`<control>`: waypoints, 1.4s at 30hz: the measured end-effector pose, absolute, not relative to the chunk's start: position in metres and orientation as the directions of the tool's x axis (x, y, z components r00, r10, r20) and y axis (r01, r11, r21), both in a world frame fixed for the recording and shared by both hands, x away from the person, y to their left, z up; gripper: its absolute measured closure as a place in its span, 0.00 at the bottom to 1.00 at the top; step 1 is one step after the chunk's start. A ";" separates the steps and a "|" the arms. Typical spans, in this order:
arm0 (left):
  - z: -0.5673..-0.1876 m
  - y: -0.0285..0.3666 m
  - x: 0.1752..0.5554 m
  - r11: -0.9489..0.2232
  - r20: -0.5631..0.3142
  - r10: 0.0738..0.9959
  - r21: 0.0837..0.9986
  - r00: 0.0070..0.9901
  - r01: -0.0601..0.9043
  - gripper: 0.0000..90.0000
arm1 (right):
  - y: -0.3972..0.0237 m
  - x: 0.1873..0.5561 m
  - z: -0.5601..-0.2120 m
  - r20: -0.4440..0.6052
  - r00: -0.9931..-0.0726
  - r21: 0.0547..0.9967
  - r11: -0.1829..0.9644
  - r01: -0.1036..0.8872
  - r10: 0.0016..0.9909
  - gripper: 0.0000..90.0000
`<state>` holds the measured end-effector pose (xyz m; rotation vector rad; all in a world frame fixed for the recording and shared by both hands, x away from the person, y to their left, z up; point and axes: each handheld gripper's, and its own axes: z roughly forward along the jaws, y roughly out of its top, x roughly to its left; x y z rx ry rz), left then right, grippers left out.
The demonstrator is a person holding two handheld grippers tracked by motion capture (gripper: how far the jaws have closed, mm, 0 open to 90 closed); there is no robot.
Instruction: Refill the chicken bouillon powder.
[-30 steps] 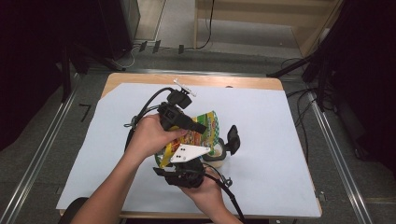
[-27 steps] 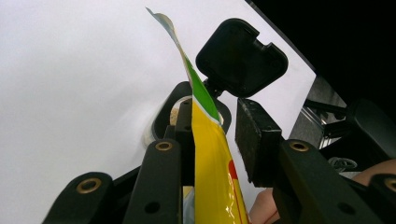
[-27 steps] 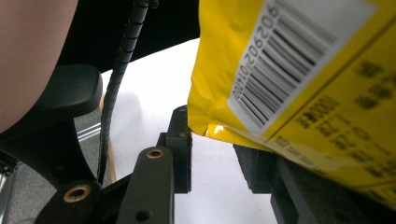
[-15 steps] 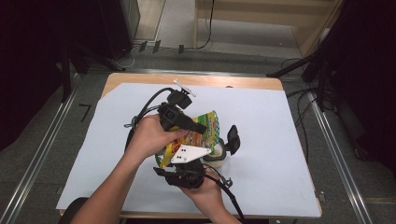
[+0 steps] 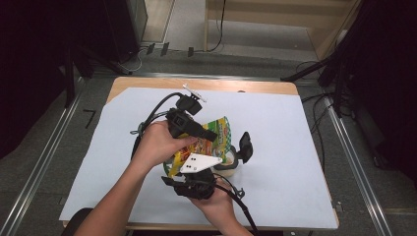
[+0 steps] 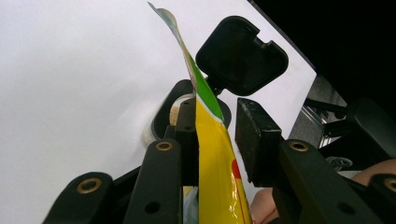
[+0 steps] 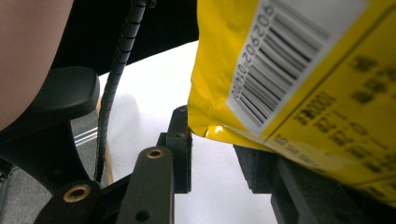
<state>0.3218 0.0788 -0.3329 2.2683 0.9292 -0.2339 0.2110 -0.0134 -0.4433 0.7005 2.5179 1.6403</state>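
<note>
The left gripper (image 5: 209,133) pinches the top of a crinkly yellow-and-green foil snack bag (image 5: 216,135), its jaws closed on the film, and tilts it over a small clear round container with a black flip lid (image 5: 235,158) on the white-covered table (image 5: 305,147). The right gripper (image 5: 196,169) holds the bag's lower end from below, though whether its jaws clamp it I cannot tell. Pouring looks underway: the lid is open, and emptying and closing remain. The left gripper view shows beige contents in the container (image 6: 180,109); the right gripper view shows the bag's barcode (image 7: 280,65).
</note>
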 end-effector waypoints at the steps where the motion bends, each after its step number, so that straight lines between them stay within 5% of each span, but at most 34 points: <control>1: -0.333 0.079 0.322 -0.524 -0.392 0.559 0.515 0.730 0.678 0.79 | -0.013 0.211 -0.443 0.194 -0.896 0.880 0.334 0.339 0.400 0.77; 42: -0.331 0.078 0.320 -0.539 -0.345 0.574 0.524 0.743 0.660 0.82 | -0.014 0.211 -0.439 0.194 -0.896 0.881 0.331 0.339 0.401 0.76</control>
